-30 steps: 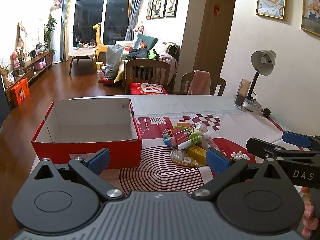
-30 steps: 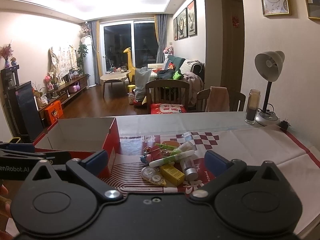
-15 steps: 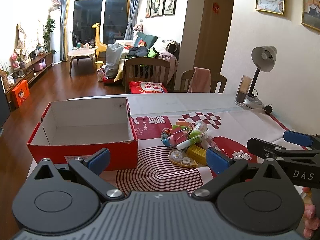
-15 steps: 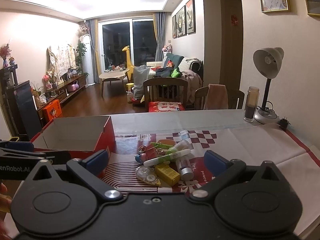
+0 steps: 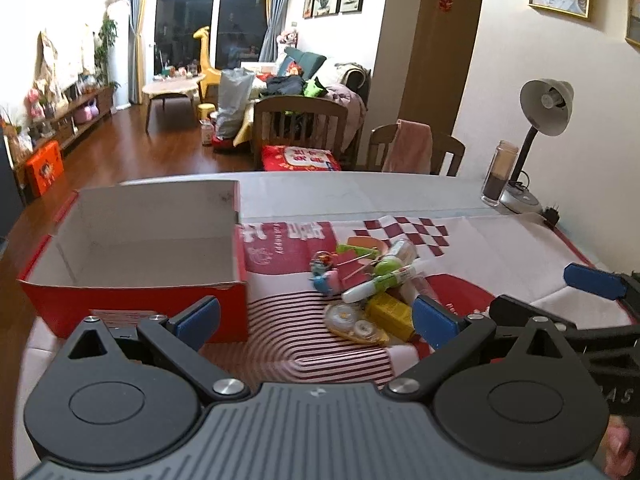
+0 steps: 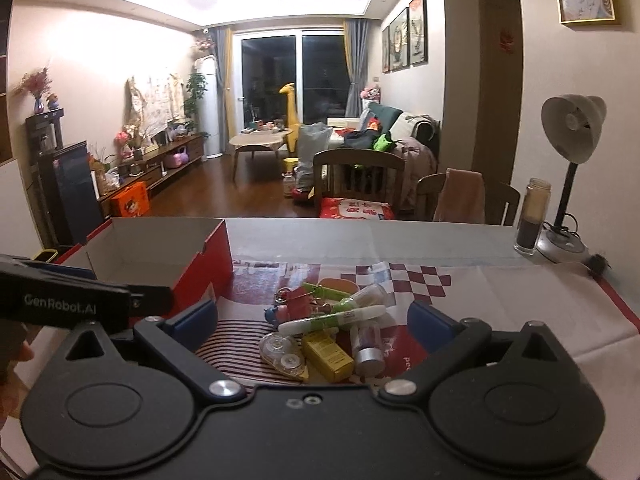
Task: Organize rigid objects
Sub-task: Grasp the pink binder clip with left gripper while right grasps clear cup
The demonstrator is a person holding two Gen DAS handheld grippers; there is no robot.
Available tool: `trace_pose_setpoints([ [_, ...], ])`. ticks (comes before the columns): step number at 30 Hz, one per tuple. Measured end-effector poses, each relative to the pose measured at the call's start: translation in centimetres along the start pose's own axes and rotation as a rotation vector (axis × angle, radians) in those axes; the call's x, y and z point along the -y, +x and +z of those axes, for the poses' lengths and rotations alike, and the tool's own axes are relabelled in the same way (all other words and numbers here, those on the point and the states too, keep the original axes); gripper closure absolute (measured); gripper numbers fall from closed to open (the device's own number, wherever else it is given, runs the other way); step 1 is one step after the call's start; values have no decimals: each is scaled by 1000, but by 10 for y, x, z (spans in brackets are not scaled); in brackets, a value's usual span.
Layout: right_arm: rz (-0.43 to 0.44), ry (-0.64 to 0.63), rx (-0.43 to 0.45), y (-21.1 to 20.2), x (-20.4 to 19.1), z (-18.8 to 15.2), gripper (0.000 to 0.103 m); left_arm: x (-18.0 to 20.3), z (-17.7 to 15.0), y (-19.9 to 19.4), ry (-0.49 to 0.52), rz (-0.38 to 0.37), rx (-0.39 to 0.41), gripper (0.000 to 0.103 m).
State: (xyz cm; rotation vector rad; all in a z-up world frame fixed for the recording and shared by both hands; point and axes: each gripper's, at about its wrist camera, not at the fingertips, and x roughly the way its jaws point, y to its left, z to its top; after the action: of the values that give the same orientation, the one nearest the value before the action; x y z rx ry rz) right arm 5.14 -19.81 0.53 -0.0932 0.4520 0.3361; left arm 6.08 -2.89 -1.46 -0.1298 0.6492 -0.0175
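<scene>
An open red cardboard box [image 5: 132, 308] with a bare white inside stands on the left of the table. To its right, on the red-patterned cloth, lies a small pile: a white-and-green pen [image 5: 384, 282], a yellow carton [image 5: 390, 314], a clear correction-tape dispenser [image 5: 352, 322] and some small toys and clips. My left gripper [image 5: 316, 320] is open and holds nothing, short of the box corner and the pile. My right gripper [image 6: 314, 326] is also open, with the pen [image 6: 332, 320], the yellow carton [image 6: 328, 356] and a silver-capped vial [image 6: 366, 344] just ahead between its fingers. The red box [image 6: 204, 268] is at its left.
A grey desk lamp [image 5: 544, 108], a glass jar [image 5: 500, 176] and a black plug [image 5: 552, 214] stand at the table's far right. Two wooden chairs [image 5: 300, 128] face the far edge. One of the left gripper's fingers [image 6: 80, 300] crosses the right wrist view's left side.
Both grippers have drifted only slightly; the box and the pile look a little closer in the right wrist view. Nothing on the table has moved, and both grippers stay open.
</scene>
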Motion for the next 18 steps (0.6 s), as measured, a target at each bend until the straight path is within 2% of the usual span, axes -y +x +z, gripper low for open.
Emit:
trace_pose_setpoints([
  [2,9,-9,-10,8,9,1,1,6,3,12,2,-17,-1,0],
  [7,26,-38,-43,32,35,-2,1,29,8,39,54,-1,7,0],
  [14,46,-77,-124,70,63,-11,1,53,13,80,66,-2,-30,0],
  [18,55,-95,-161,90,72,-19,6,65,16,100,74,6,-57,0],
])
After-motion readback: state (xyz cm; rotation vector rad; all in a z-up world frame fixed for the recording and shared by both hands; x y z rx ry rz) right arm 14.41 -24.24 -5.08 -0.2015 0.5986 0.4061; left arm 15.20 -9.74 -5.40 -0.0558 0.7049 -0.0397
